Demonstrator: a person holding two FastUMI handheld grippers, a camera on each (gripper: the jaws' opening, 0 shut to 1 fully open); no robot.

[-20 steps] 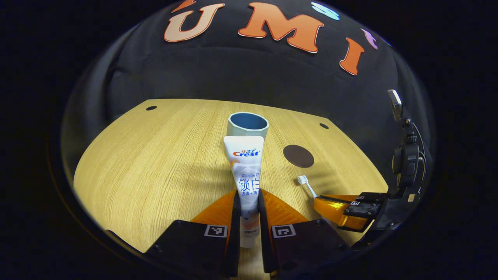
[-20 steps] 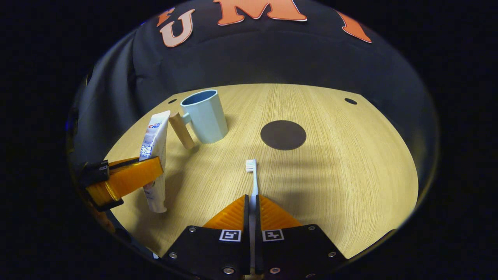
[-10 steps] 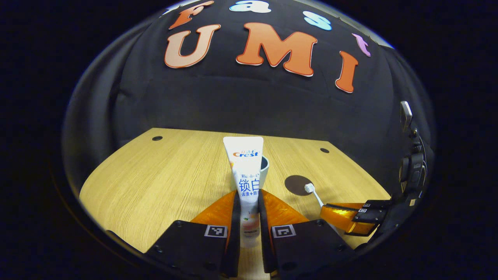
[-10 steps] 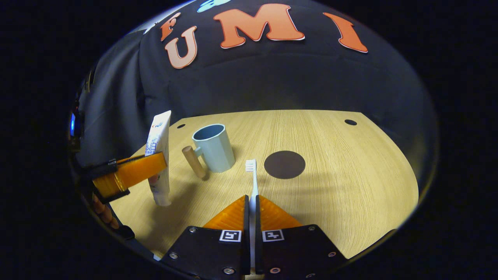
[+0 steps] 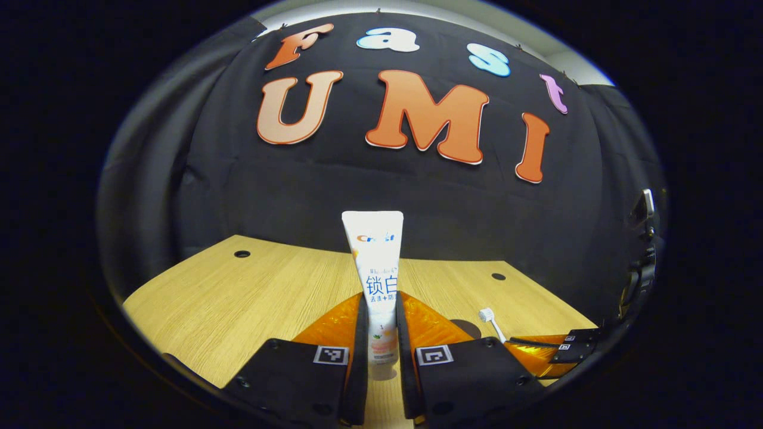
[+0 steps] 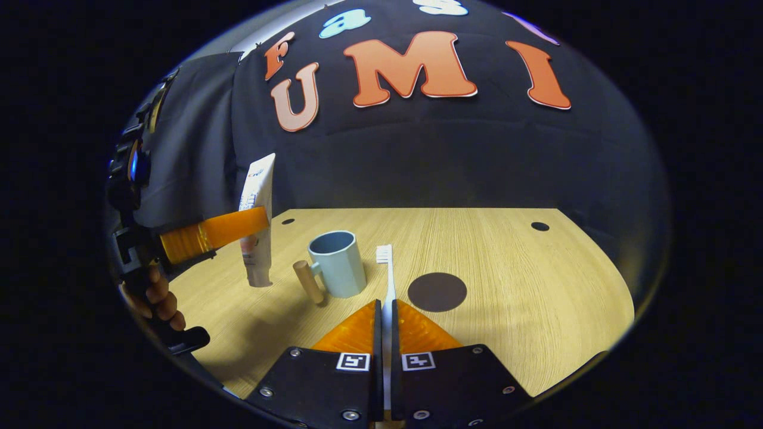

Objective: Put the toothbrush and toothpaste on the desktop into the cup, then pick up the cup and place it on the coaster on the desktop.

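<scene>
Left of the cup (image 6: 337, 263), left hand-held gripper (image 6: 253, 220) pinches the toothpaste (image 6: 257, 220) upright; right hand-held gripper (image 6: 386, 310) pinches the toothbrush (image 6: 386, 274), nearer.

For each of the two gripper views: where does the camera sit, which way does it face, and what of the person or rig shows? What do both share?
Left gripper view: rides the left gripper, facing the back wall over the table; its fingers clamp the toothpaste.
Right gripper view: rides the right gripper, looking down across the table at cup and coaster; its fingers clamp the toothbrush; a hand shows at left.
Shared: table, toothpaste, toothbrush, both grippers.
</scene>
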